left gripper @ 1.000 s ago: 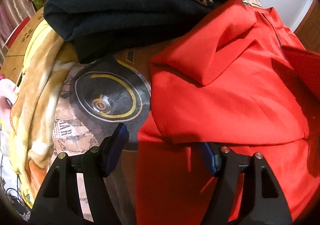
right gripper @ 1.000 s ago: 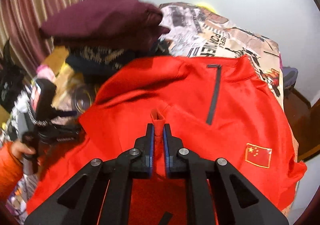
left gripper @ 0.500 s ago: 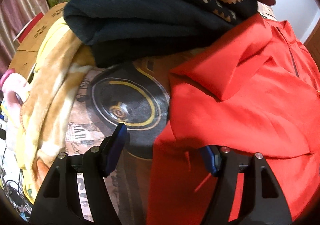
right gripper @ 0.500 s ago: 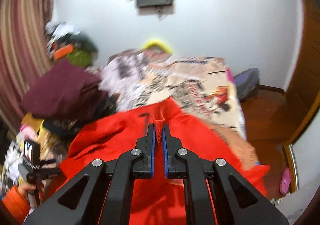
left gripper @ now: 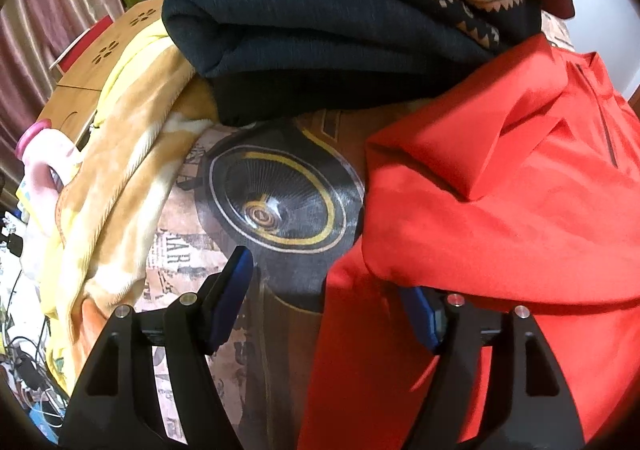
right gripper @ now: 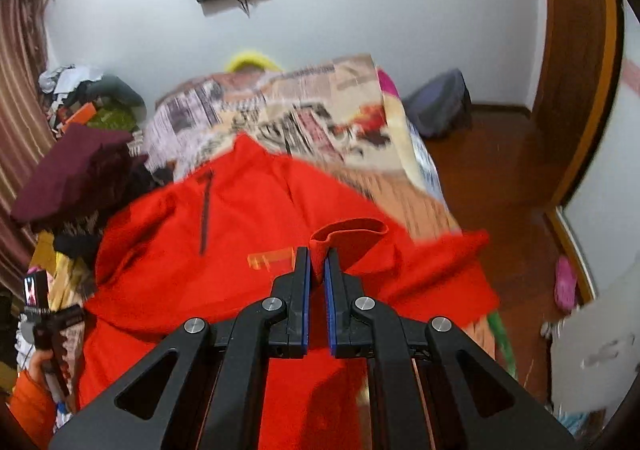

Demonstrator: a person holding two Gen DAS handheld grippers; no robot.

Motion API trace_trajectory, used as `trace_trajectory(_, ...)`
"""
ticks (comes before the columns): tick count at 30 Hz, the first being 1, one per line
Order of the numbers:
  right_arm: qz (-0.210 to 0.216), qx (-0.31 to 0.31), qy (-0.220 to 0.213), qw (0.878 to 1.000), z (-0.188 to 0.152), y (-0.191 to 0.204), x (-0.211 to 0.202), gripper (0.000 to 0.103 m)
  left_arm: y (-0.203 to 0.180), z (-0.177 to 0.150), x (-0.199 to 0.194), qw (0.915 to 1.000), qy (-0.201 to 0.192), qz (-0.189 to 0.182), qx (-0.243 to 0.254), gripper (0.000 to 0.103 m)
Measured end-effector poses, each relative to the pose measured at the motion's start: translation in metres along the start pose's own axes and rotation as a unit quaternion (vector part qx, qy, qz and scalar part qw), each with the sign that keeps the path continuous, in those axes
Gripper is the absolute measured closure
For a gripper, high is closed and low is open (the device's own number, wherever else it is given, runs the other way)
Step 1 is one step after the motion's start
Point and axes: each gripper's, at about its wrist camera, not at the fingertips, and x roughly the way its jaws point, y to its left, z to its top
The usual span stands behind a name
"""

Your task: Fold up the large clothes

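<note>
The red jacket [right gripper: 248, 234] is lying spread across the bed [right gripper: 320, 118], over its newspaper-print bedspread [left gripper: 180, 250], with its dark zipper [right gripper: 206, 210] running down from the collar. The right gripper [right gripper: 318, 270] is clenched on a red cuff [right gripper: 348, 234] of the jacket, pinching the fabric between its blue pads and holding it lifted above the chest, where a yellow emblem is partly showing just to the left of the gripper. The left gripper [left gripper: 332, 290] is hovering over the jacket's left edge with its jaws opening; the red hem is lying between them, and its right pad is half hidden under a fold of fabric, while the left pad is standing free over the printed wheel on the bedspread. Beyond it, a stack of folded clothes [left gripper: 320, 30] is sitting on the bed beside a yellow blanket [left gripper: 120, 170].
</note>
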Motion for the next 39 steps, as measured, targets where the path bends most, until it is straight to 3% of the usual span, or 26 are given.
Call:
trace_trajectory(9, 0.009, 0.036, 0.067, 0.997, -0.042, -0.03, 0.012, 0.097, -0.012, -0.011, 0.01, 0.9994, 0.022, 0.014, 0.021, 0.031)
trace_trajectory(14, 0.01, 0.033, 0.092, 0.995, -0.056, -0.032, 0.012, 0.096, -0.013, -0.018, -0.007, 0.9991, 0.024, 0.013, 0.033, 0.032)
trace_trajectory(18, 0.011, 0.034, 0.097, 0.995, -0.061, -0.038, 0.007, 0.089, -0.019, -0.022, -0.033, 0.9989, 0.011, 0.009, 0.044, 0.031)
trace_trajectory(25, -0.013, 0.027, 0.074, 0.997, -0.056, -0.047, -0.009, 0.079, -0.045, -0.011, -0.087, 0.9962, -0.044, -0.005, 0.075, 0.031)
trace_trajectory(27, -0.017, 0.023, 0.065, 0.997, -0.053, -0.05, -0.015, 0.07, -0.053, -0.004, -0.097, 0.9949, -0.056, -0.013, 0.083, 0.031)
trace_trajectory(32, -0.04, 0.02, 0.033, 0.998, -0.046, -0.06, -0.03, 0.052, -0.103, 0.007, -0.131, 0.9882, -0.09, -0.04, 0.117, 0.031)
trace_trajectory(39, -0.044, 0.071, 0.018, 0.996, -0.04, -0.091, -0.032, 0.044, -0.166, 0.017, -0.152, 0.9763, -0.116, -0.085, 0.162, 0.022)
